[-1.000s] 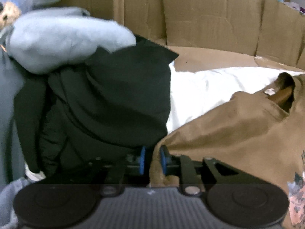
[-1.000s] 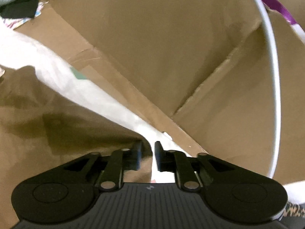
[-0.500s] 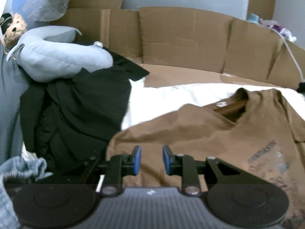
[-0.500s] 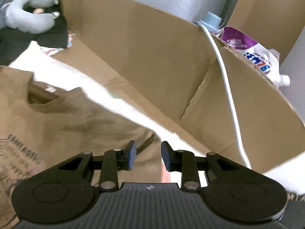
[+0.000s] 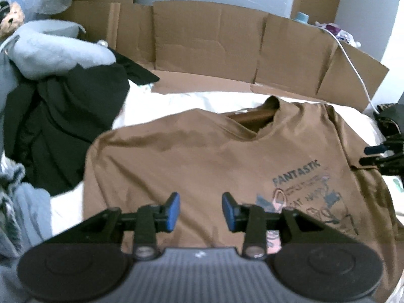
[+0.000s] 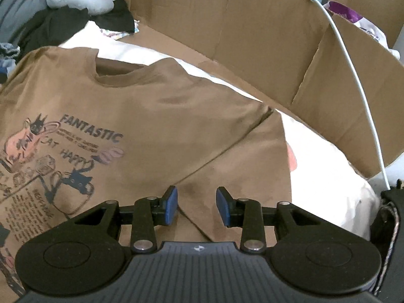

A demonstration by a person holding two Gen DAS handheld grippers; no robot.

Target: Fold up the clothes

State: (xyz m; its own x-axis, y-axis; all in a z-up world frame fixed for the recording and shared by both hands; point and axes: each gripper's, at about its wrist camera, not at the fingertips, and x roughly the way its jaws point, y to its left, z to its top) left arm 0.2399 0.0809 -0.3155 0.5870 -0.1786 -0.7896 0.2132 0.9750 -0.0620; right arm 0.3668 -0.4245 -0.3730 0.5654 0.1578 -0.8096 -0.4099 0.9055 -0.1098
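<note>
Brown T-shirt (image 5: 202,156) flat beneath left tool (image 5: 200,210), jaws just opened, empty.

- Brown cotton T-shirt (image 5: 192,161): dark navy "FANTASTIC" print, pink and navy cat graphic.
- White bedsheet (image 5: 156,108) under it, plain.
- Black crumpled garment (image 5: 63,126) at sheet's left edge.
- Pale blue-grey plush neck pillow (image 5: 53,50) on top of it.
- Tan corrugated cardboard wall (image 5: 202,38) along far edge.
- Blue pads (image 5: 174,210) on black fingers.

Brown T-shirt (image 5: 202,156) spread flat, print up; left claw (image 5: 200,210) above its lower part, just opened, nothing between.
</note>
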